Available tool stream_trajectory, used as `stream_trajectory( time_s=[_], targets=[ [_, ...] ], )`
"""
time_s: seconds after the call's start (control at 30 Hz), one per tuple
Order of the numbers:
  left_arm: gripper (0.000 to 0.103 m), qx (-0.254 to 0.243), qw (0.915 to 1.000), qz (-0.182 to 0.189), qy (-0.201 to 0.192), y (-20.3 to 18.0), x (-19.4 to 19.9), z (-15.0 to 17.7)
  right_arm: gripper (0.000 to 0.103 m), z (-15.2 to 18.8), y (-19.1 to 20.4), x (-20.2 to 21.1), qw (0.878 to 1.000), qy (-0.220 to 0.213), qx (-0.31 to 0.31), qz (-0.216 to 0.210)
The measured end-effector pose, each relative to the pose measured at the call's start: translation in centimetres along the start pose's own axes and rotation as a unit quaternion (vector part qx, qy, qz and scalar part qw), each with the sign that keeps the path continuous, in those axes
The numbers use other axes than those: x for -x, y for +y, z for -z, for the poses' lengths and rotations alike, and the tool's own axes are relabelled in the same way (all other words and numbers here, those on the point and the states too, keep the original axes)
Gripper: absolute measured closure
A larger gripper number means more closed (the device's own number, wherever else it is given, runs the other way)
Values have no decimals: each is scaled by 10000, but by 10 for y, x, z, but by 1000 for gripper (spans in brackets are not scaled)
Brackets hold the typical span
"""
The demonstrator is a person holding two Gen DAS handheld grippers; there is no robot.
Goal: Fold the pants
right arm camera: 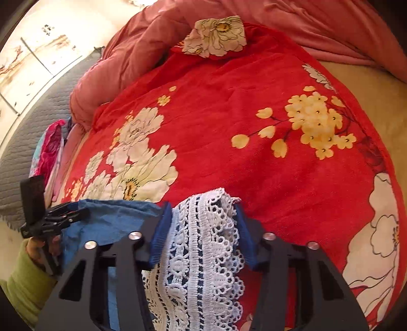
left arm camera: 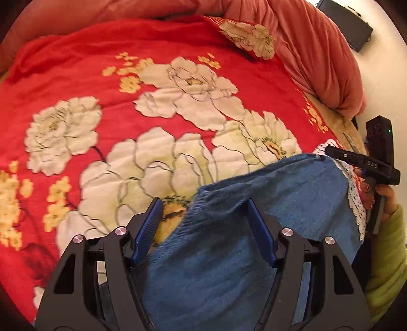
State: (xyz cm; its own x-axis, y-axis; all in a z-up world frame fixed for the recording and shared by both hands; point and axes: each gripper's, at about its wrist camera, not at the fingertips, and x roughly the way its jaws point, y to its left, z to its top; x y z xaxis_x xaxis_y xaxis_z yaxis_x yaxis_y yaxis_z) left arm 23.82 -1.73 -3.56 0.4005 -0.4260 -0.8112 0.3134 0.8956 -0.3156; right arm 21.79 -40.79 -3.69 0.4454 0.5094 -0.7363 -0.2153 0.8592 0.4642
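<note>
The blue pants (left arm camera: 254,229) with a white lace hem (left arm camera: 354,201) lie over the near edge of a red floral blanket (left arm camera: 127,101). My left gripper (left arm camera: 204,206) is open, its blue pads wide apart, with the blue cloth lying between and under the right pad. My right gripper (right arm camera: 202,211) is open too, its jaws standing either side of the lace hem (right arm camera: 203,242) without pinching it. The blue cloth (right arm camera: 109,224) stretches left toward the left gripper (right arm camera: 58,219). The right gripper (left arm camera: 361,160) shows at the right edge of the left wrist view.
A pink quilt (left arm camera: 318,51) is bunched along the far side of the bed. A grey padded headboard (right arm camera: 38,114) and a pink patterned cloth (right arm camera: 51,147) are at the left. A black box (left arm camera: 346,23) sits beyond the bed.
</note>
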Motion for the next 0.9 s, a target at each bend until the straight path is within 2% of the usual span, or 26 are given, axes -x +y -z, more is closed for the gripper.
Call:
stream_trajectory(
  time_s=[0.03, 0.07, 0.1, 0.13, 0.27, 0.37, 0.47, 0.6, 0.7, 0.73, 0.8, 0.9],
  targets=[
    [57, -62, 10000, 58, -24, -3, -1, 1, 71, 3, 1, 0, 10000, -28, 13, -61],
    [73, -112, 9999, 91, -32, -6, -2, 2, 75, 4, 2, 0, 9999, -43, 1, -133],
    [94, -123, 9998, 156, -30, -9, -3, 2, 80, 5, 2, 1, 9998, -66, -12, -201],
    [97, -101, 9996, 247, -25, -11, -3, 2, 82, 6, 3, 3, 9996, -121, -16, -261],
    [101, -211, 9990, 104, -379, -19, 11, 4, 84, 11, 11, 28, 9960, -745, 88, -492],
    [101, -35, 9978, -22, -665, -22, 21, -2, 84, 2, 17, 42, 9930, -1064, 179, -473],
    [101, -215, 9972, -362, -616, -30, 11, -9, 84, -18, 18, 28, 9960, -853, 276, 26],
    [98, -168, 9967, -697, -386, -25, -10, -9, 83, -27, 21, -8, 9939, -218, 644, 866],
    [95, -91, 9969, -700, -359, -19, -17, -6, 76, -24, 17, -22, 9911, -29, 663, 1157],
    [95, -31, 9972, -659, -350, -16, -18, -6, 68, -25, 16, -22, 9908, -46, 643, 1189],
    [95, 18, 9975, -613, -359, -14, -19, -5, 63, -24, 14, -19, 9886, -131, 661, 1345],
    [94, -2, 9972, -631, -402, -15, -18, -4, 49, -21, 12, -17, 9868, -183, 619, 1488]
  ],
)
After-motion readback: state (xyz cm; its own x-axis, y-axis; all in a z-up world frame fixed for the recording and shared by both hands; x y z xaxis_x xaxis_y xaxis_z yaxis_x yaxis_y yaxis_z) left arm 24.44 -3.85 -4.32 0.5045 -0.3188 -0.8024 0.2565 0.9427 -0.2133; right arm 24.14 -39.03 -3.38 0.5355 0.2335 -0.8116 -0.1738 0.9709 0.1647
